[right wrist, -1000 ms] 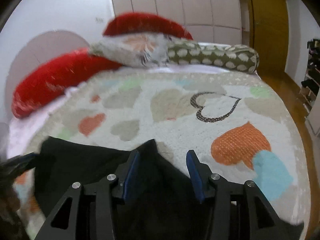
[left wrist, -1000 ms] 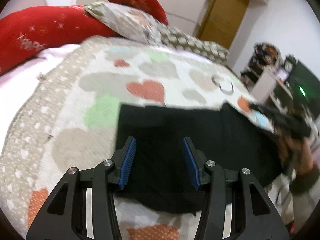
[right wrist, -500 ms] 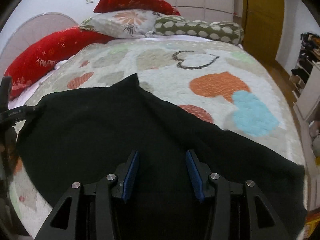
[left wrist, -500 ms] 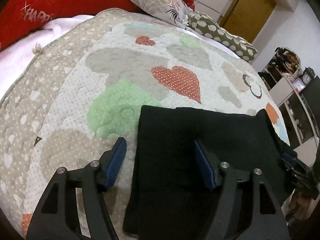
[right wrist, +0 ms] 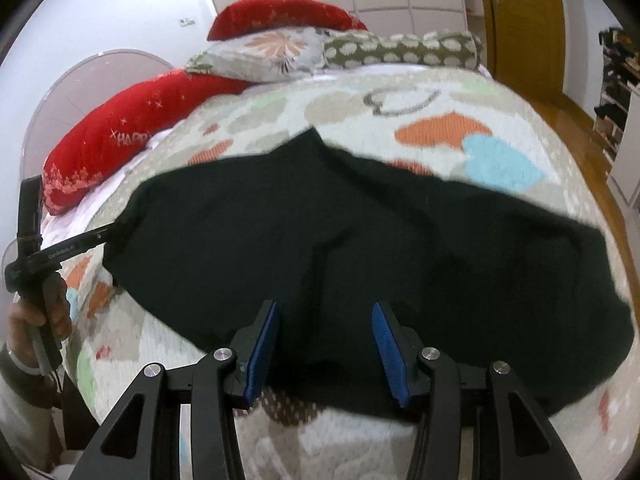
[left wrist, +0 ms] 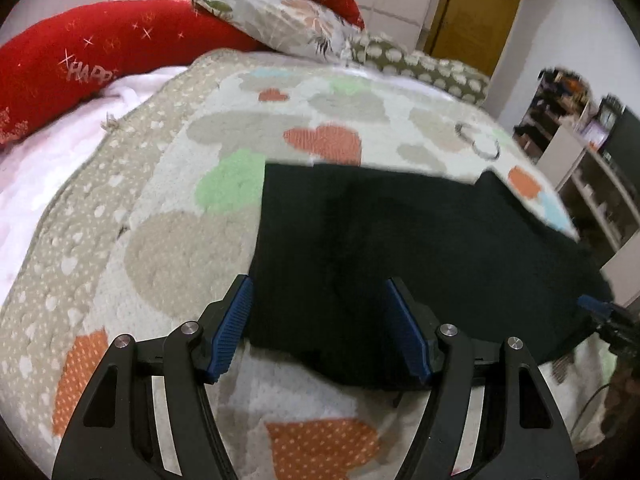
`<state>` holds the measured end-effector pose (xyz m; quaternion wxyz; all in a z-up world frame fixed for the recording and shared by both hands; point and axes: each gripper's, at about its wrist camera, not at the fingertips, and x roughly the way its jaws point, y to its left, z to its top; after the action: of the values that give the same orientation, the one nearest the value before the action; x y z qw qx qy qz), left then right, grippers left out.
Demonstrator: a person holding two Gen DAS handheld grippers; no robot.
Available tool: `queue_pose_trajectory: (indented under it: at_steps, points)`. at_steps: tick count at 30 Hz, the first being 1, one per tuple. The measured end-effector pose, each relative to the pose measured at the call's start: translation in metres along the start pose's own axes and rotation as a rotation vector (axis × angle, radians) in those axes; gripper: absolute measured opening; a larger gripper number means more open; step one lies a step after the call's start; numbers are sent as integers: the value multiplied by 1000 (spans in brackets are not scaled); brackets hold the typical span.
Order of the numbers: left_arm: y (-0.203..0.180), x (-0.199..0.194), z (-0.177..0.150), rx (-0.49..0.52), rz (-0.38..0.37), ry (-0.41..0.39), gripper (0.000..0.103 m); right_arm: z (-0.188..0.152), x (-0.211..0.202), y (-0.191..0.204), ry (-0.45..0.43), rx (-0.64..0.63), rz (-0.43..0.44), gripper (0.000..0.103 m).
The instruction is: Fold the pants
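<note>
A: Pants [left wrist: 400,248] lie folded flat on the quilt [left wrist: 168,240], a black block near its front edge. Where do the tools sit?

B: Left gripper [left wrist: 318,320] hangs over the pants' left end, its blue pads [left wrist: 234,324] wide apart. One pad is over the quilt just beside the cloth edge, the other over the cloth. Nothing is pinched.

A: Did the left jaws move?

B: They have just been opening, with the cloth's edge under the gap, not gripped.

A: And the right gripper [right wrist: 326,344]?

B: It hovers over the near hem, jaws parted about halfway, black cloth behind the gap. Whether the tips touch the fabric I cannot tell; the cloth is too dark and blurred there.

A: What else is hard to read?

B: Folds and seams vanish in the black. From the right wrist the left tool's tip meets the pants' left corner, held by a hand [right wrist: 36,320] cut off at the frame's edge. Pillows [left wrist: 100,56] line the far side.
</note>
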<state>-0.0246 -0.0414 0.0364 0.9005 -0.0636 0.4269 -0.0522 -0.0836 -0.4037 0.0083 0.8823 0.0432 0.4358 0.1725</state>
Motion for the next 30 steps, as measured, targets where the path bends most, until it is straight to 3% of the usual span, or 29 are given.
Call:
queue_pose_trajectory:
  at_steps: [3, 11, 20, 30]
  points:
    - [-2, 11, -8, 17, 44, 10, 69, -13, 3, -5, 14, 28, 1, 47]
    - [-9, -11, -8, 28, 70, -20, 69, -14, -16, 3, 23, -28, -59, 47]
    - [-35, -33, -5, 66, 49, -66, 69, -20, -36, -5, 0, -19, -99, 47]
    - [-58, -41, -6, 88, 43, -80, 69, -32, -23, -27, 6, 46, -98, 47]
